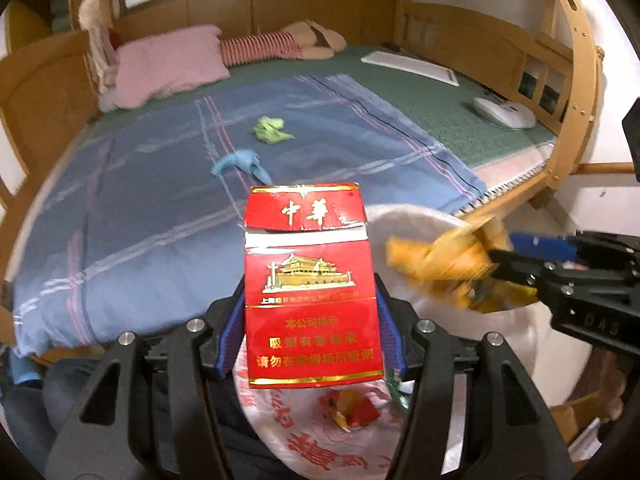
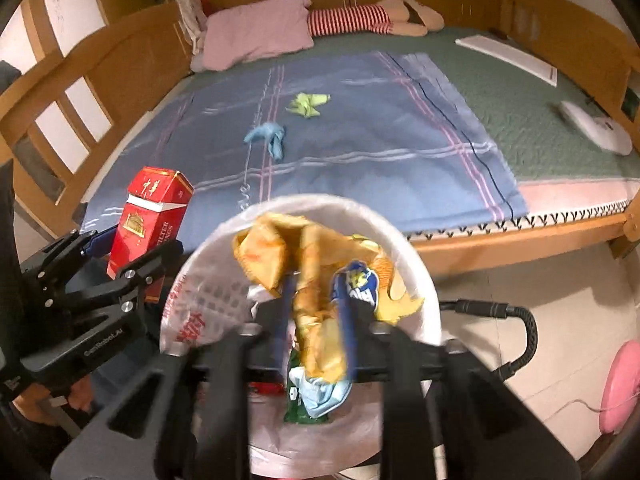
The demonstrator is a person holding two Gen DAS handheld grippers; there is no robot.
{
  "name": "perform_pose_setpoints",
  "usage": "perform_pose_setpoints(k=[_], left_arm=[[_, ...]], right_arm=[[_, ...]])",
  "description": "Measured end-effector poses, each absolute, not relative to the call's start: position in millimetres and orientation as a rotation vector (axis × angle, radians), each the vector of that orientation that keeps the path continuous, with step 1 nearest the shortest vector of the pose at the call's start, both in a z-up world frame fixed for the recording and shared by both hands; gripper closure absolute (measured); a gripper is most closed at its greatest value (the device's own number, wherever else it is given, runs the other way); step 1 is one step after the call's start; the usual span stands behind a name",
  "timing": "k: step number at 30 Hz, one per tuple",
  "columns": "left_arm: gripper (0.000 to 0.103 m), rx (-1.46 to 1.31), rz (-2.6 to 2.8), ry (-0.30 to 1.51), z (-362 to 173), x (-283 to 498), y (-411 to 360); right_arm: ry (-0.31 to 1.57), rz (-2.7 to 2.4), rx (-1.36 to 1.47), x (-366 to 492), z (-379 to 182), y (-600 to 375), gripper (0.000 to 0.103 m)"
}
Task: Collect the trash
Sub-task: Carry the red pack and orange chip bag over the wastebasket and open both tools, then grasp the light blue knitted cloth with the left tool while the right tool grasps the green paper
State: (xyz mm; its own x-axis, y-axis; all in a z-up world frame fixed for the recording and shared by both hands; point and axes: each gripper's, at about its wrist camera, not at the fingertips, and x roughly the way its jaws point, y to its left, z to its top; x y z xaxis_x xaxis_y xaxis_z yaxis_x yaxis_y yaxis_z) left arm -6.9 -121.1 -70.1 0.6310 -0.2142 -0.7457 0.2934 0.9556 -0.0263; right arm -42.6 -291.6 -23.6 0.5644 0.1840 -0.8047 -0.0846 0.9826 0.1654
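As seen along the left fingers, shows the left claw (image 1: 310,300) closed on a red cigarette pack (image 1: 308,264), blue pads pressing both narrow sides, pack upright with its torn lid uppermost and gold printing facing the camera. Places the pack above the near edge of a white bag-lined bin (image 1: 404,216); in the right wrist view sets the same pack (image 2: 148,220) and left claw (image 2: 132,248) just left of the bin rim (image 2: 424,280). Shows the right claw (image 2: 316,284) over the bin mouth, jaws parted, with a crumpled yellow snack wrapper (image 2: 304,248) filling the gap between the blue pads; blurred, so cannot tell whether the pads press on the wrapper or merely flank it. From the left wrist, gives the right claw (image 1: 504,248) entering from the right edge, the yellow wrapper (image 1: 436,256) smeared at its tips above the bin. Reveals earlier refuse inside the bin: a green packet (image 2: 296,404) and a red-and-yellow scrap (image 1: 352,408) lying on the red-printed liner. Leaves two pieces on the bed beyond, both on the blue checked sheet (image 1: 140,208): a crumpled green scrap (image 1: 272,130) farther back and a crumpled blue scrap (image 1: 240,162) nearer, close together but apart. Includes, at the head of the bed, a pink pillow (image 1: 168,64), and on the green cover to the right a white oval device (image 1: 504,112).
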Motion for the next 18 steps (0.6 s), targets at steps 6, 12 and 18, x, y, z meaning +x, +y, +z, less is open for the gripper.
perform_pose_setpoints(k=[6, 12, 18], left_arm=[[0.012, 0.088, -0.373, 0.854, -78, -10, -126], [0.005, 0.058, -0.430, 0.883, -87, -4, -126], [0.004, 0.019, -0.337, 0.878, -90, 17, -103]], right_arm=[[0.835, 0.011, 0.228, -44, 0, -330, 0.040], [0.816, -0.014, 0.264, -38, 5, -342, 0.038], [0.839, -0.028, 0.279, -26, -2, -345, 0.037]])
